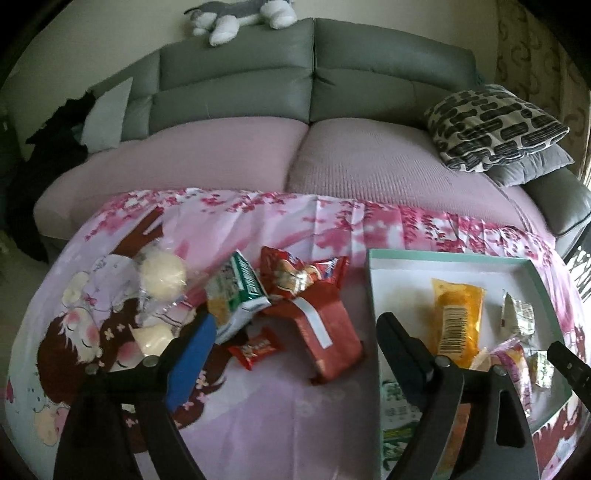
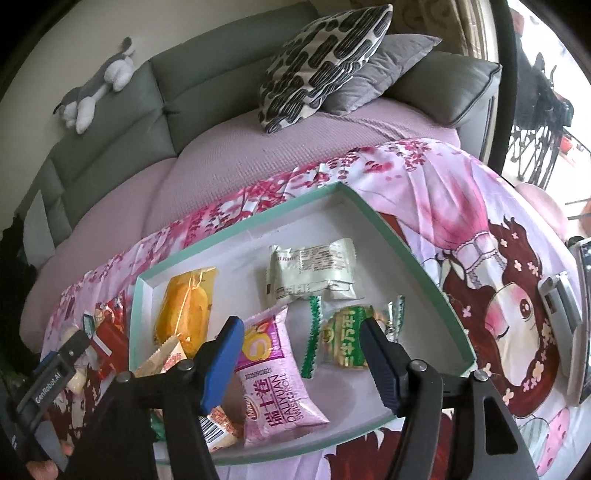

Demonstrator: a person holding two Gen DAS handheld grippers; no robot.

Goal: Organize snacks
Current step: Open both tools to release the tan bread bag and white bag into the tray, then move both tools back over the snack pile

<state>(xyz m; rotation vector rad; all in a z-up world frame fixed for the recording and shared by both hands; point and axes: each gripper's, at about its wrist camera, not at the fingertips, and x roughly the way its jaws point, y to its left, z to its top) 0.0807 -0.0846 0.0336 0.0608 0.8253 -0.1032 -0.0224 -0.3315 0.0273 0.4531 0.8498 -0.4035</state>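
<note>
1. The left gripper (image 1: 291, 332) is spread wide and holds nothing; its fingers hang above the loose snacks on the desk, and its frame hides part of the cloth below.
2. The right gripper (image 2: 301, 354) is also spread apart and empty, hovering over the tray (image 2: 424, 258); its blue pad covers the near edge of the pink Swiss roll packet (image 2: 273, 373).
3. Inside the tray lie the yellow packet (image 2: 184, 306), a pale green packet (image 2: 314, 273) and a green twist-wrapped snack (image 2: 347, 339); a further wrapper at the tray's near left corner is mostly hidden by the gripper.
4. Outside the tray, toward the desk's left side, sit a red pack (image 1: 325, 332), a small red candy (image 1: 255, 347), a green-and-white box (image 1: 240, 291) and a round bun in clear wrap (image 1: 162, 277); their print is too blurred to read.
5. A pink cartoon cloth (image 1: 258, 424) covers the desk.
6. Beyond the far edge stands a grey sofa (image 1: 369, 74) with a patterned cushion (image 1: 495, 125) and a plush toy (image 1: 240, 18) on its back.
</note>
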